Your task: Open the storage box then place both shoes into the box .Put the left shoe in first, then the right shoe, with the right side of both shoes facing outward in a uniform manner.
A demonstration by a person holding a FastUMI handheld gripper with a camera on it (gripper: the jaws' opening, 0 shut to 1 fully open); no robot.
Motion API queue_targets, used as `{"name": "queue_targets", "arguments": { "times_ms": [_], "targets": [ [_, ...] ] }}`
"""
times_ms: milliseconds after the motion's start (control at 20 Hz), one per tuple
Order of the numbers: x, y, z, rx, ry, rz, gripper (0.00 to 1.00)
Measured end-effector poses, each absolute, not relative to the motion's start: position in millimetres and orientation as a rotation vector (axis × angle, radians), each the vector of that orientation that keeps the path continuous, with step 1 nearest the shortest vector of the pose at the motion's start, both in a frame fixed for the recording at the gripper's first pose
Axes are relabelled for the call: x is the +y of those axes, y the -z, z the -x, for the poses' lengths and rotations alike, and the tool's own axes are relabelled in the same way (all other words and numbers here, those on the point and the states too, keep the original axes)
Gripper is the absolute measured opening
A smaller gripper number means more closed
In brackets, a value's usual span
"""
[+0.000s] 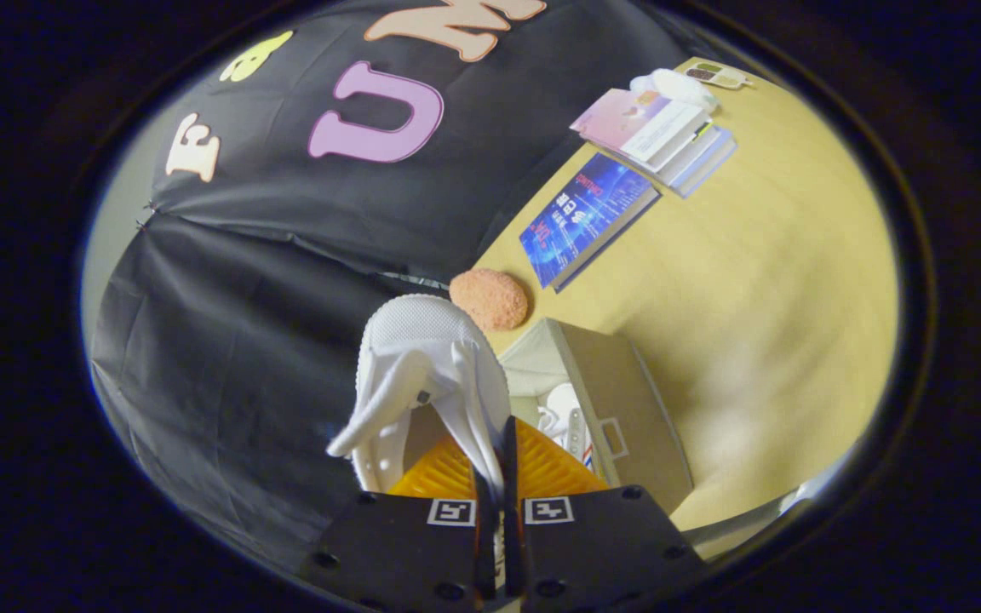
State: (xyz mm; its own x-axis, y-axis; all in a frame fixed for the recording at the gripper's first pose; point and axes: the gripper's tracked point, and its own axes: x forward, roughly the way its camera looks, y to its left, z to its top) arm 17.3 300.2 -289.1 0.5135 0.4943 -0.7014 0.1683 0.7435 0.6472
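White shoe pinched in closed fingers, above box

A staged recording booth, dressed as a home corner.

From my remote seat I see black cloth hung as the wall, creased and pinned, meeting a pale wooden tabletop. On that table lie a blue-covered book, a small stack of books and an orange fuzzy pad, household props laid out rather than lived with. A tan storage box stands open on the table. My gripper has its fingers closed tight on the side wall of a white shoe.
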Motion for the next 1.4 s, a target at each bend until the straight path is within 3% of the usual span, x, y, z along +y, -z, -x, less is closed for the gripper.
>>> {"name": "queue_targets", "arguments": {
  "times_ms": [600,750,1100,1400],
  "targets": [
    [299.3,342.7,-4.3,0.988,-0.047,-0.318,0.07],
    [303.9,347.0,0.6,0.991,-0.047,-0.299,0.31],
    [320.2,310.0,-8.4,0.903,-0.156,-0.367,0.67],
    [278.7,258.0,-32.4,0.663,-0.18,-0.244,0.95]
  ]
}}
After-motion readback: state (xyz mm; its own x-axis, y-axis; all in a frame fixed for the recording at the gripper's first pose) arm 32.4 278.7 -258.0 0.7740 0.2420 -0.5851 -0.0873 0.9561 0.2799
